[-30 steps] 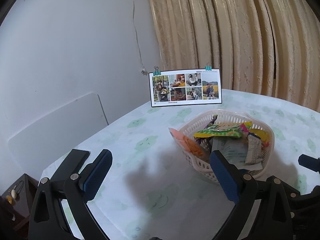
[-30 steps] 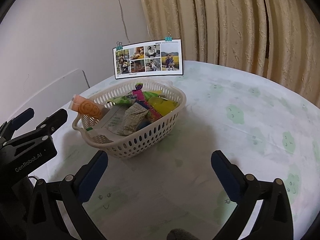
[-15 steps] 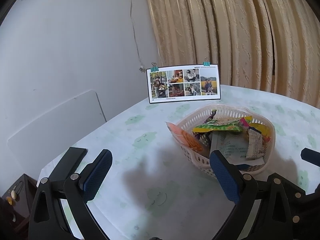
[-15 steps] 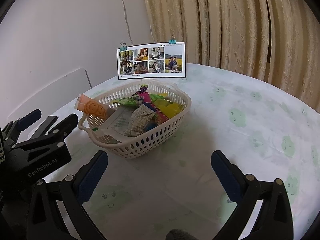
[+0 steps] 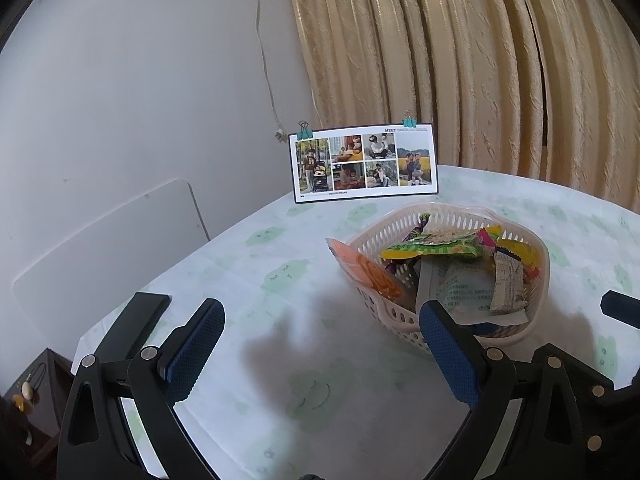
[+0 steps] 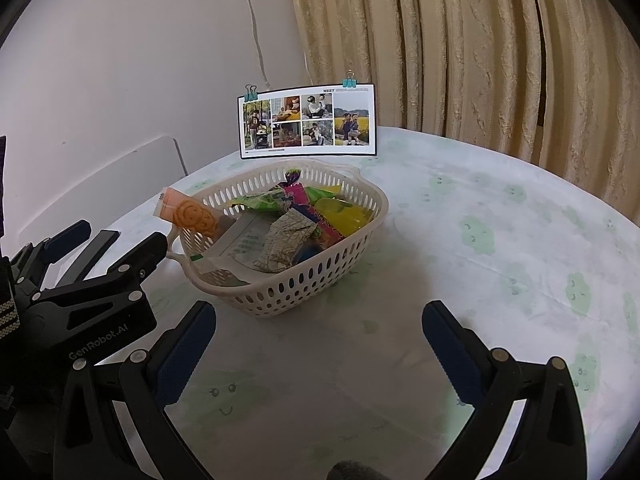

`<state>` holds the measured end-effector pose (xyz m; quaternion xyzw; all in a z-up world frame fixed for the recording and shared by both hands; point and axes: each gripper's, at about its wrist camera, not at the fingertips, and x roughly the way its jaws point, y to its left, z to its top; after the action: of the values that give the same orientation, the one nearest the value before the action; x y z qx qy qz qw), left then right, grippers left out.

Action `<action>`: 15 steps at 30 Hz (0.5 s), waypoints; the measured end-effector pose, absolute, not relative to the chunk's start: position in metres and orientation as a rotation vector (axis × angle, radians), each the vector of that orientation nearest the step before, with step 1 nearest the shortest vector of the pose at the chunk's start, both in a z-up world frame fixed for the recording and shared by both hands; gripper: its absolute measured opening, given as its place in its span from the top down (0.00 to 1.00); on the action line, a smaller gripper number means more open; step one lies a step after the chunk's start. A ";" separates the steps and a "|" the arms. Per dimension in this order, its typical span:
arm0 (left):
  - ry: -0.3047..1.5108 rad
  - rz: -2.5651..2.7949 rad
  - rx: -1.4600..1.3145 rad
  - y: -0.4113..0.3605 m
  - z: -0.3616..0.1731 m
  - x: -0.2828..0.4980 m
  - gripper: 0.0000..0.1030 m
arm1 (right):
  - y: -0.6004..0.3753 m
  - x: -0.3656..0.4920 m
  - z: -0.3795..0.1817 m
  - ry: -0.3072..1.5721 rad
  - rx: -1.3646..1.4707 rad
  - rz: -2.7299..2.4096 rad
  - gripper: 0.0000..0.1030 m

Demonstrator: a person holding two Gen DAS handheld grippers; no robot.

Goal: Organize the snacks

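A white slotted basket (image 6: 320, 280) (image 5: 404, 314) full of snack packets stands on the table. An orange packet (image 6: 186, 213) (image 5: 368, 272) sticks out over its left rim, with green (image 6: 260, 202), yellow (image 6: 344, 214) and white (image 6: 248, 244) packets inside. My left gripper (image 5: 320, 332) is open above the tablecloth, its right finger just in front of the basket's near wall. My right gripper (image 6: 318, 340) is open too, hovering before the basket with nothing between its fingers. The left gripper's body (image 6: 80, 304) shows at the left of the right wrist view.
A photo card (image 6: 308, 122) (image 5: 364, 162) held by two binder clips stands upright behind the basket. The round table (image 6: 500, 260) carries a pale cloth with green cloud prints. A beige curtain (image 6: 460, 48) hangs behind, and a white chair back (image 5: 100, 248) is at left.
Both grippers have drawn back and lifted slightly, so the basket sits a little farther off and lower in each view. The fingers stay open throughout.
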<state>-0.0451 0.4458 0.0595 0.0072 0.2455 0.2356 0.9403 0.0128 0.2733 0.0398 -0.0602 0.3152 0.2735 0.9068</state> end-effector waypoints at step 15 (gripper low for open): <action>0.513 0.468 0.019 0.448 0.056 -0.040 0.05 | 0.273 0.014 0.038 0.658 -0.124 0.564 0.00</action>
<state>-0.0405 0.4475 0.0556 0.0094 0.2515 0.2295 0.9402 0.0142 0.2734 0.0383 -0.0600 0.3186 0.2729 0.9058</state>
